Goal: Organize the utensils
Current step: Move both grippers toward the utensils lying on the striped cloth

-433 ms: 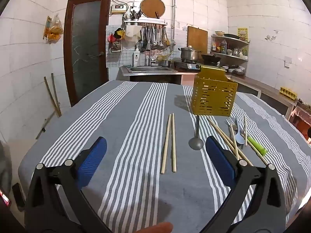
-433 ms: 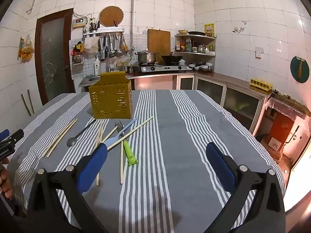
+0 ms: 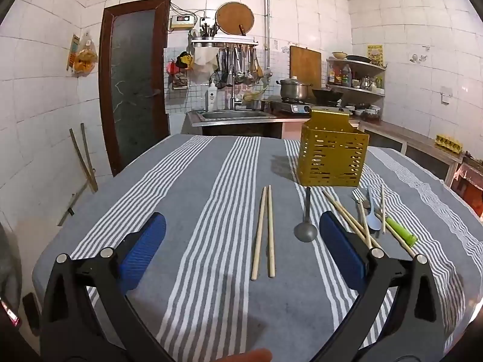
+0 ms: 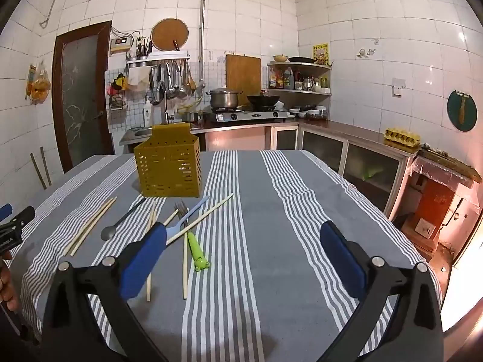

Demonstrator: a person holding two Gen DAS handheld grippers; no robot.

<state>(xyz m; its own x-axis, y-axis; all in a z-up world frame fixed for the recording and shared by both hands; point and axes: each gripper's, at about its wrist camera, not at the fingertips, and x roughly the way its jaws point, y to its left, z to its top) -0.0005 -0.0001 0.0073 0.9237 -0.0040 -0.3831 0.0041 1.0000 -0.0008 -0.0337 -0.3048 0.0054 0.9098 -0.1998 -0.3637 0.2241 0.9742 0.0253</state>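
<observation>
Chopsticks (image 3: 264, 230) lie between the left gripper's (image 3: 241, 252) wide-spread jaws.

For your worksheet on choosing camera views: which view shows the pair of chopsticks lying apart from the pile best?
The left wrist view: the pair of chopsticks lies centred between the open left gripper fingers, full length visible. The right wrist view shows it small, far left.
</observation>
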